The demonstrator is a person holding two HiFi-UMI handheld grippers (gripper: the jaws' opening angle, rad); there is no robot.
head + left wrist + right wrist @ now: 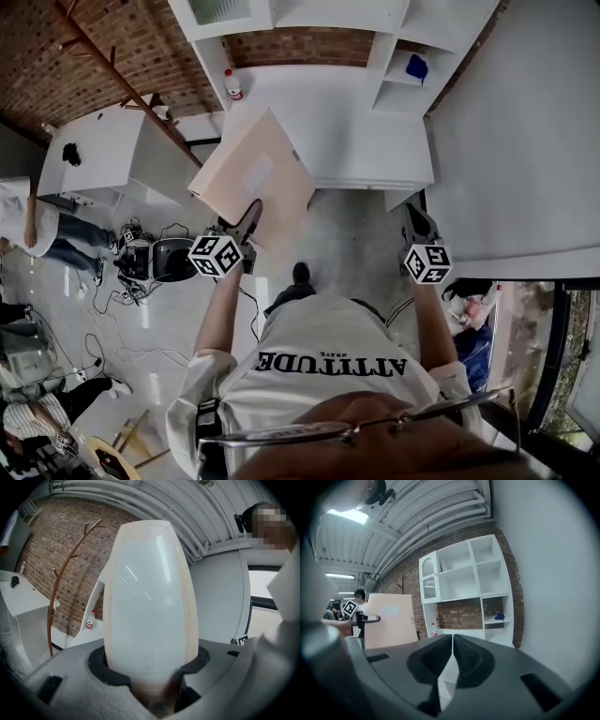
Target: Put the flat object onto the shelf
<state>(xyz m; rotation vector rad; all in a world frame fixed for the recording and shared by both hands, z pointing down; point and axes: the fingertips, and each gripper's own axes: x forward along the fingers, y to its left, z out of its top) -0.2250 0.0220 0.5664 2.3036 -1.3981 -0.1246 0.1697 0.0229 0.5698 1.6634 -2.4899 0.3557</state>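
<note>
Clamping the flat board (253, 173) by its near edge, left gripper (246, 225) jaws hold a stiff, probably light panel (wide — apt to swing); right gripper (415, 225) jaws together, empty.

Bright, even light; fisheye edges bend and darken, perhaps slightly soft.

Flat board (258, 178) before shelf (361, 131); bottle (233, 86) on shelf.

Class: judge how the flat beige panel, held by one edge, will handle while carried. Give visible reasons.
The panel is probably stiff: it juts straight from the left tool without sagging. Gripped at one edge only, it may twist or swing. Its glossy face might slip.
</note>
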